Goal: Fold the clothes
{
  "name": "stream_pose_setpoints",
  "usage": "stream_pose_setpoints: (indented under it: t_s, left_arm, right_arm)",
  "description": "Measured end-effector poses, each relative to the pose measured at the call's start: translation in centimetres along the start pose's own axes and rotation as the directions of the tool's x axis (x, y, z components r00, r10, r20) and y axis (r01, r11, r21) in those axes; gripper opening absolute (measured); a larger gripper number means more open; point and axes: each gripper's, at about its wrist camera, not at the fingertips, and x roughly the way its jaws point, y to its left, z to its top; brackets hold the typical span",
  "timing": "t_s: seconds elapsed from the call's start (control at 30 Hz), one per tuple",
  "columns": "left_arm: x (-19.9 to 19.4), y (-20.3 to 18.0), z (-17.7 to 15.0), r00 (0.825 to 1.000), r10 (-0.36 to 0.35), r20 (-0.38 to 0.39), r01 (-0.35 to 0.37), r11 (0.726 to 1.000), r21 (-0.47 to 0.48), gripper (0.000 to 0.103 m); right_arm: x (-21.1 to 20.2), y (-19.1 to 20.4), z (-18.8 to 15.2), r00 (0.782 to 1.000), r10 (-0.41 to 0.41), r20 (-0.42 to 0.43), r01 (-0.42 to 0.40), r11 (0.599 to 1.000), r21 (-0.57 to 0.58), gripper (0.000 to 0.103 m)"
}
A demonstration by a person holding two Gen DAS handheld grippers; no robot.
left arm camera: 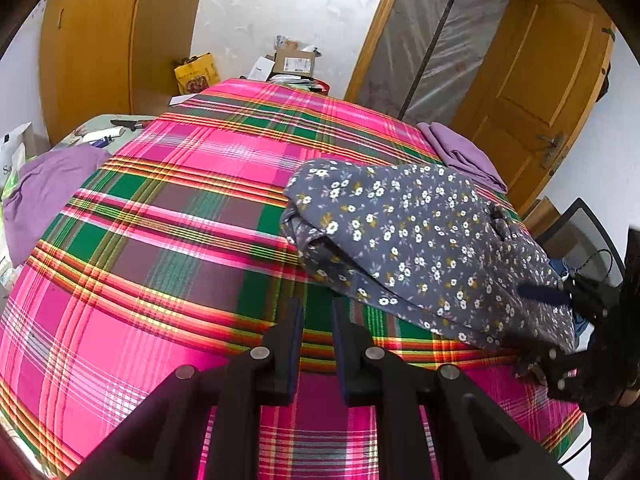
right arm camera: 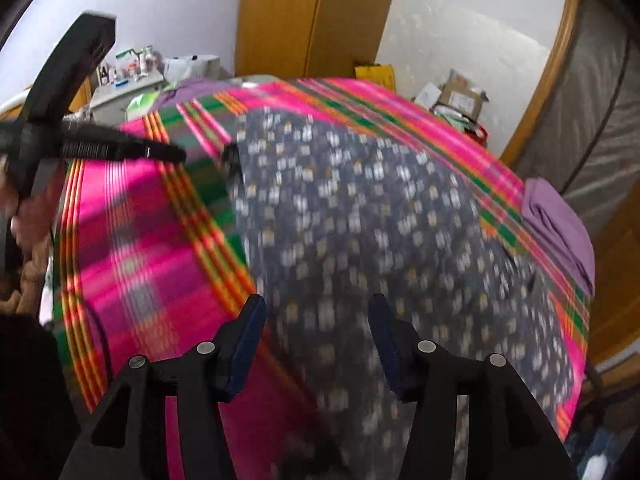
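Note:
A grey floral garment [left arm camera: 416, 240] lies partly folded on the right side of the pink and green plaid bed cover [left arm camera: 168, 216]. My left gripper [left arm camera: 318, 308] hovers above the cover just left of the garment's near edge, fingers a narrow gap apart with nothing between them. My right gripper [right arm camera: 316, 312] is open, over the garment [right arm camera: 360, 220], which looks blurred in the right wrist view. It also shows at the garment's near right end in the left wrist view [left arm camera: 560, 300]. The left gripper shows in the right wrist view [right arm camera: 176, 156] at the left.
A folded purple cloth [left arm camera: 464, 152] lies at the bed's far right corner. Another purple cloth [left arm camera: 44, 192] lies at the left edge. Boxes and bags [left arm camera: 292, 62] stand beyond the bed. A wooden door [left arm camera: 540, 92] is at the right, a cluttered side table [right arm camera: 124, 84] at the left.

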Motion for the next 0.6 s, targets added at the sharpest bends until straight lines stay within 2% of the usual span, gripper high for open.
stream_pose_setpoints:
  t_s: [0.2,0.27,0.3,0.4,0.5,0.6]
  left_arm:
    - [0.7,-1.1,-0.2,1.0,-0.01,-0.018,0.01,1.0,0.017,0.015]
    - [0.7,-1.6,-0.3,1.0,-0.016,-0.023,0.017,0.999,0.029,0.015]
    - [0.7,-1.7,-0.2,1.0,-0.015,-0.022,0.016,0.999,0.032,0.015]
    - [0.4,-1.8,-0.1,1.0,-0.009,-0.015,0.009,0.999,0.036,0.015]
    - [0.3,-1.6,0.0,1.0,-0.001,-0.013,0.001,0.999,0.032,0.015]
    - [0.4,-1.8,0.1,1.0,-0.002,-0.014,0.002,0.999,0.034,0.015]
  right_arm:
    - [0.2,-1.2,-3.1,0.994,-0.044,-0.096,0.045,0.999,0.007,0.054]
    - [0.2,-1.6,-3.4,0.995,-0.034,-0.091,0.037,0.999,0.028,0.033]
    - [-0.2,-1.8,-3.3,0.996,-0.036,-0.08,0.039,0.999,0.028,0.015]
    - [-2.1,-2.7,-2.7,1.0,-0.02,-0.017,0.02,0.999,0.041,0.009]
    - [-3.9,-4.5,-1.9,0.999,-0.021,0.046,0.017,0.997,0.075,0.007]
    - [-5.3,-6.5,-0.9,0.989,-0.1,0.106,0.088,0.99,0.109,0.004]
